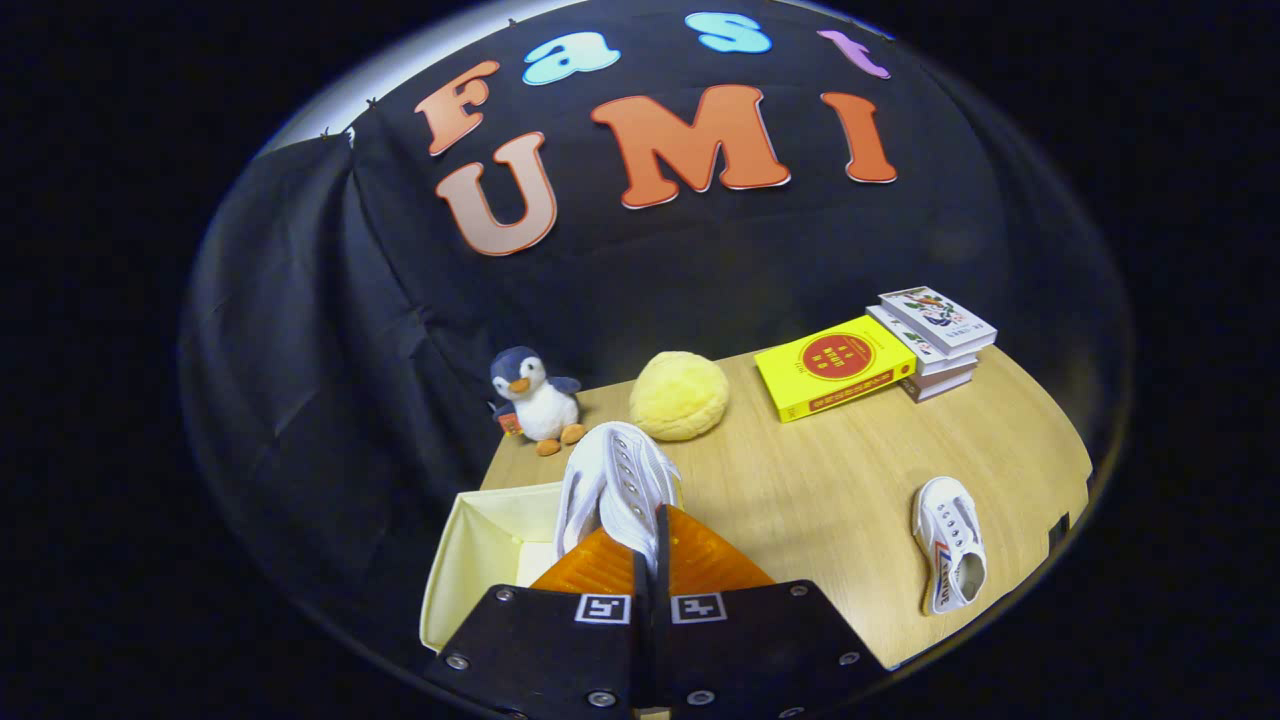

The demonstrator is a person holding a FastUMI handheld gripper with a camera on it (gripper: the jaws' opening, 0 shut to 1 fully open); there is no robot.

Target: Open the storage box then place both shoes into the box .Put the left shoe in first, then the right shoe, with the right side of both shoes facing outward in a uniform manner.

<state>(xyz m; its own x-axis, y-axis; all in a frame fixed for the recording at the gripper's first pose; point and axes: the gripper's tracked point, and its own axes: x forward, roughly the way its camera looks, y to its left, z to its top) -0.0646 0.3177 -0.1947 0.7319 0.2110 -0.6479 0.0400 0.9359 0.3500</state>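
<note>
White canvas marks the shoe (618, 485) clenched between the jaws, both fingers (600, 565) pressing on it, its toe pointing away from them. Just below and to the left of the jaws sits the open cream storage box (470, 560). Well off to their right the second shoe (950, 545) lies on the wooden counter (830, 490). Beyond the jaws are a penguin toy (535, 398), a yellow plush ball (679, 395), a yellow book (835, 372) and stacked books (935, 340).
</note>
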